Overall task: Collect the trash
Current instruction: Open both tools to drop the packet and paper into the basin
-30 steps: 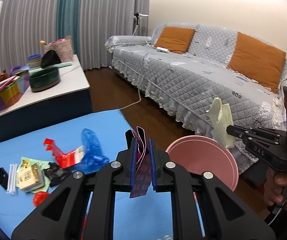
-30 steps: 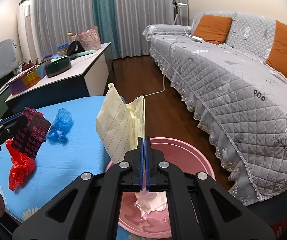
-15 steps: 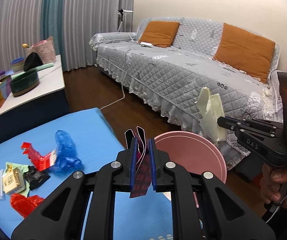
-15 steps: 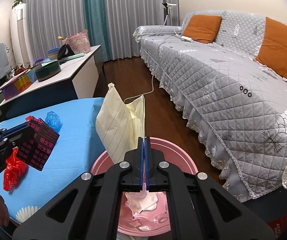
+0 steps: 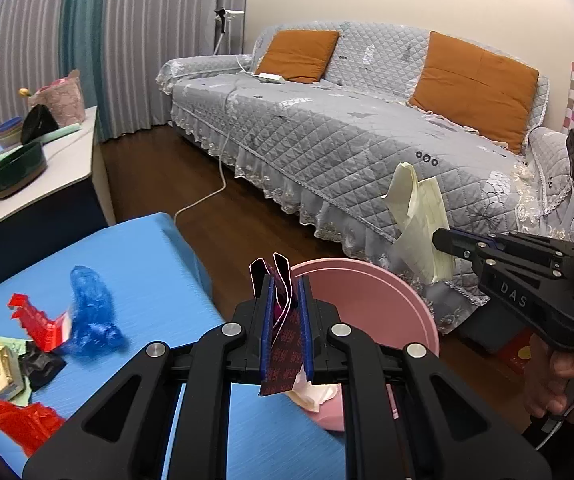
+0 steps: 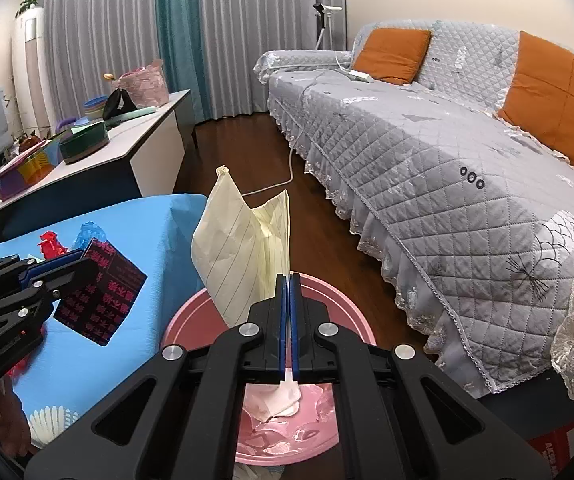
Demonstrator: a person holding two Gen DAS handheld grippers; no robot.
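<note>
The left gripper [image 5: 283,312] pinches a flat, dark wrapper [image 6: 101,292] printed with pink characters, its folded top poking up between the blue-padded fingers [image 5: 265,320]. The right gripper [image 6: 288,320] has its fingers pressed together on a creased, pale-yellow sheet of lined paper [image 6: 243,256], held upright above the round pink plastic bin [image 6: 351,320]. The bin stands on dark wood floor just beside the edge of the blue-covered desk [image 5: 147,256] and holds crumpled tissue. Red, blue and black scraps lie on the desk. A quilted grey sofa [image 5: 347,136] stands near the bin.
</note>
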